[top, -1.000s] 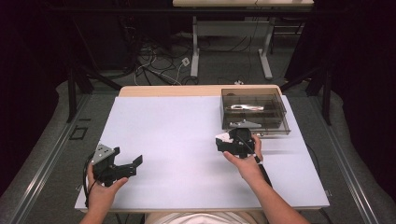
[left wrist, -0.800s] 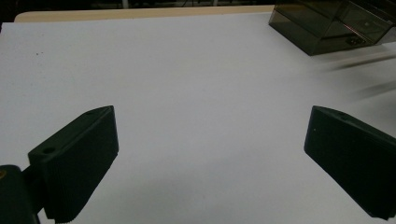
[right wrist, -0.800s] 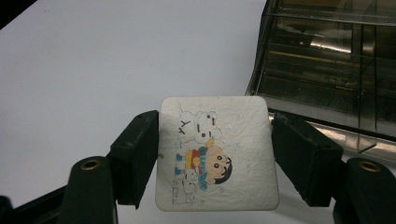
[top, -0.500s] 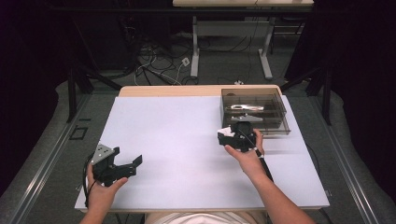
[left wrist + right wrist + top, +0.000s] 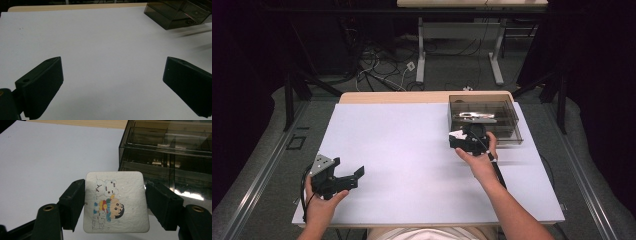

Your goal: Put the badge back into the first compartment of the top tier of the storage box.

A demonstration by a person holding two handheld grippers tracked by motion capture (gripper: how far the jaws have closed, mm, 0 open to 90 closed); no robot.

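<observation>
2 grippers: left gripper [image 5: 343, 178] low at table [image 5: 402, 150] left edge, fingers [image 5: 41, 85] wide apart, nothing between. Right gripper [image 5: 460, 140] clamps white square card [image 5: 116, 201] just before smoky plastic organizer box [image 5: 484, 117]; right gripper view alone reveals the card's cartoon drawing.

High view overhead facing forward and down on the tabletop [image 5: 412, 150], both gripper views low, close, sharing the smoky box [image 5: 170, 150].
</observation>
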